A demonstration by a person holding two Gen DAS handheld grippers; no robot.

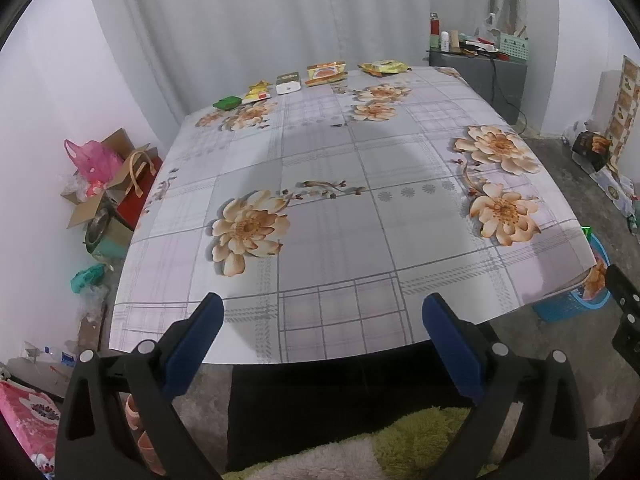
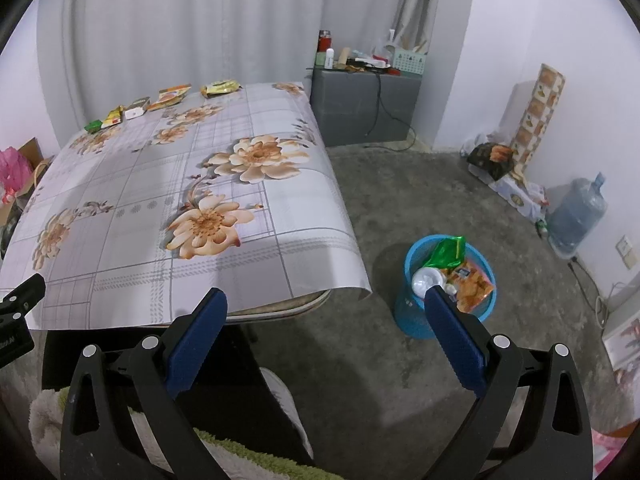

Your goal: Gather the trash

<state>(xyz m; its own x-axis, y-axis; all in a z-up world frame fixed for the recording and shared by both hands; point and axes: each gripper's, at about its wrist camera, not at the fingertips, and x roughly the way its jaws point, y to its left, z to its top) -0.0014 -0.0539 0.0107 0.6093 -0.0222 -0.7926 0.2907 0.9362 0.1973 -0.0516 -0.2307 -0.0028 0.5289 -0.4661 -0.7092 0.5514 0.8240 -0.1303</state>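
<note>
Along the table's (image 1: 320, 240) far edge, wrappers' (image 1: 325, 73) print unreadable; both claws (image 1: 320, 334) (image 2: 326, 324) gape empty.

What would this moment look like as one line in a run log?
left gripper: open, empty | right gripper: open, empty | wrappers: far table edge | bin: floor, part-filled

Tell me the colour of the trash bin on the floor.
The bin is blue, clearest in the right wrist view.

Both wrist views from near edge, sharing floral table (image 1: 320, 208), right angled toward bin (image 2: 412, 320)
</note>
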